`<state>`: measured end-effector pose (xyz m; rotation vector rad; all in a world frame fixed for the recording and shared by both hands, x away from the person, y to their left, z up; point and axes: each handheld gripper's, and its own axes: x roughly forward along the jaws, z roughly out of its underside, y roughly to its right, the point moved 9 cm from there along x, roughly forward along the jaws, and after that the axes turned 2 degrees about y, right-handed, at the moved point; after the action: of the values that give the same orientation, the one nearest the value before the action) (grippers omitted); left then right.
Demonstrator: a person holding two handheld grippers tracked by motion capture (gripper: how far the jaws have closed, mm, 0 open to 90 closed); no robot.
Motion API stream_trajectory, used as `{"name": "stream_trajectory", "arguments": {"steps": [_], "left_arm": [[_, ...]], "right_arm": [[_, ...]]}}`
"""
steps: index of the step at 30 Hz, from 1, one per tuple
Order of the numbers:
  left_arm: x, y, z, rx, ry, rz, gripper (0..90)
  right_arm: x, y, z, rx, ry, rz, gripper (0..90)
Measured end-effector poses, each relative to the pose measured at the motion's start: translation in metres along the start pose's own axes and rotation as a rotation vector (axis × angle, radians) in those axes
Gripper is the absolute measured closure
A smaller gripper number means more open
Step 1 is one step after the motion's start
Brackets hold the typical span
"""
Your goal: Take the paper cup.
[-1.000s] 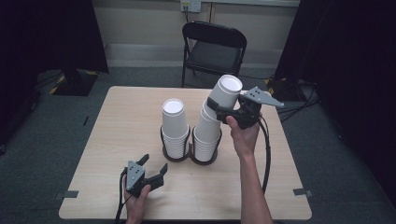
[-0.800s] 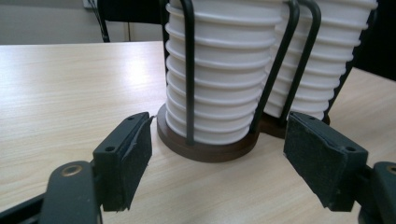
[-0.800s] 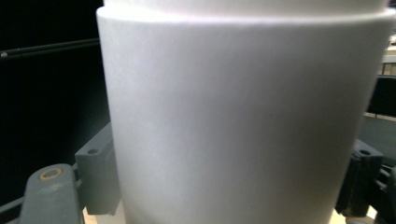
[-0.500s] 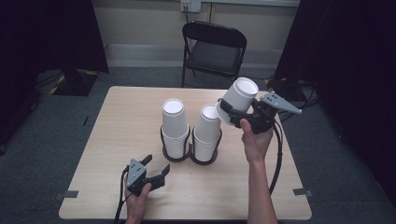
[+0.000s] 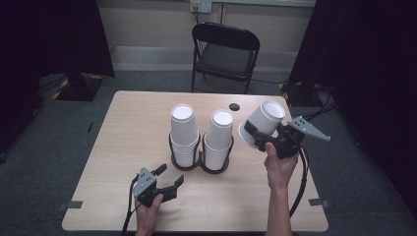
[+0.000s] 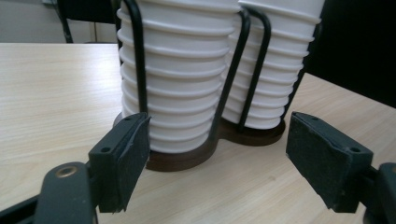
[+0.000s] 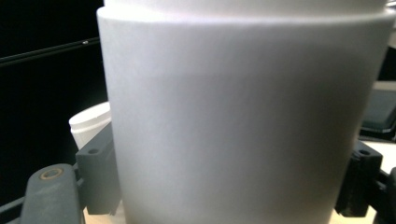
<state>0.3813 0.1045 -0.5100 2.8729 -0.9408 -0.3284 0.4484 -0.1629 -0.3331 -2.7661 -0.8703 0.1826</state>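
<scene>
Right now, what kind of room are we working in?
Probably a recording studio or lab: black curtains flank a lone wooden table, a folding chair behind it, cables on the grey carpet.

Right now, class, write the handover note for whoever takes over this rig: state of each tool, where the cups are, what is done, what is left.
Right tool: shut on a white cup, held tilted in the air above the table's right side, apart from the stacks.
Left tool: open, holding nothing, low over the near edge of the table, pointing at the cup holder.
Cups: two upside-down stacks, the left stack and the right stack, stand in the black wire holder at mid-table.
Done: one cup is free of the stacks.
Left: probably set this cup down; where it goes cannot be told from here.
</scene>
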Motion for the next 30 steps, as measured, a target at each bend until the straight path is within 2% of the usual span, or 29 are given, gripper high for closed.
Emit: {"name": "stream_trajectory", "arguments": {"steps": [5,7,12,16,19,23,28,30], "left_arm": [[0.001,0.007,-0.002,0.023,0.0,0.017,22.8],[0.003,0.01,-0.001,0.019,0.0,0.03,22.8],[0.006,0.021,0.002,0.022,0.003,0.093,23.6],[0.008,0.028,-0.002,0.02,0.031,0.118,24.5],[0.008,0.032,-0.005,0.051,0.048,0.134,26.3],[0.009,0.036,-0.009,0.044,0.073,0.153,28.4],[0.011,0.044,-0.008,0.04,0.084,0.185,30.2],[0.011,0.045,-0.008,0.053,0.09,0.19,32.7]], "right_arm": [[-0.008,-0.001,0.023,0.054,-0.011,-0.006,16.6],[-0.01,-0.004,0.033,0.062,-0.025,-0.012,16.6],[-0.012,-0.012,0.053,0.098,-0.041,-0.025,16.6],[-0.012,-0.02,0.07,0.113,-0.073,-0.029,16.6],[-0.012,-0.027,0.081,0.13,-0.088,-0.044,16.6],[-0.012,-0.035,0.093,0.15,-0.102,-0.06,16.6],[-0.012,-0.043,0.11,0.213,-0.103,-0.092,16.6],[-0.011,-0.045,0.116,0.24,-0.111,-0.104,16.6]]}}
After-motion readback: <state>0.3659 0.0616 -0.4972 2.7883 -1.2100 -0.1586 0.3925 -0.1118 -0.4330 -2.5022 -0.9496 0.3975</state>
